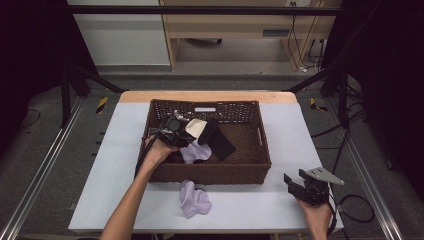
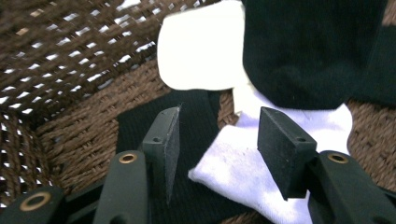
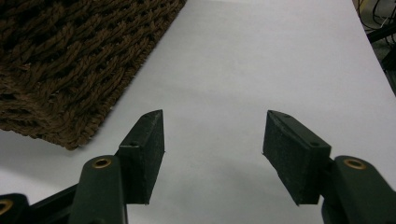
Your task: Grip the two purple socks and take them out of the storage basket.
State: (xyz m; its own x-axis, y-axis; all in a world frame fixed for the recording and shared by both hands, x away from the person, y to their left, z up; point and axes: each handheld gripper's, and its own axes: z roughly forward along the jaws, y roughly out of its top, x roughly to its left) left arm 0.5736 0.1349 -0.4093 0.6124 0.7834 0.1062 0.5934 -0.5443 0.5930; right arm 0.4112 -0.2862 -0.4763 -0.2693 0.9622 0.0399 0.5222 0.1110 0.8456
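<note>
Left gripper (image 2: 217, 135) is held spread inside basket (image 1: 260, 165), over the pale sock (image 2: 247, 172); nothing pinched. Right gripper (image 3: 212, 140) is spread. Black sock (image 2: 187, 126) possibly gets snagged too.

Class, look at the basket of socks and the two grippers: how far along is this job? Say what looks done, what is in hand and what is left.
Done, it seems: one lilac sock lies on the table in front of the basket. In hand: the left gripper is inside the basket, jaws open over a pale sock, nothing gripped yet. Left: black socks, a cream one and another lilac one are in the basket. The right gripper waits open over the table.
</note>
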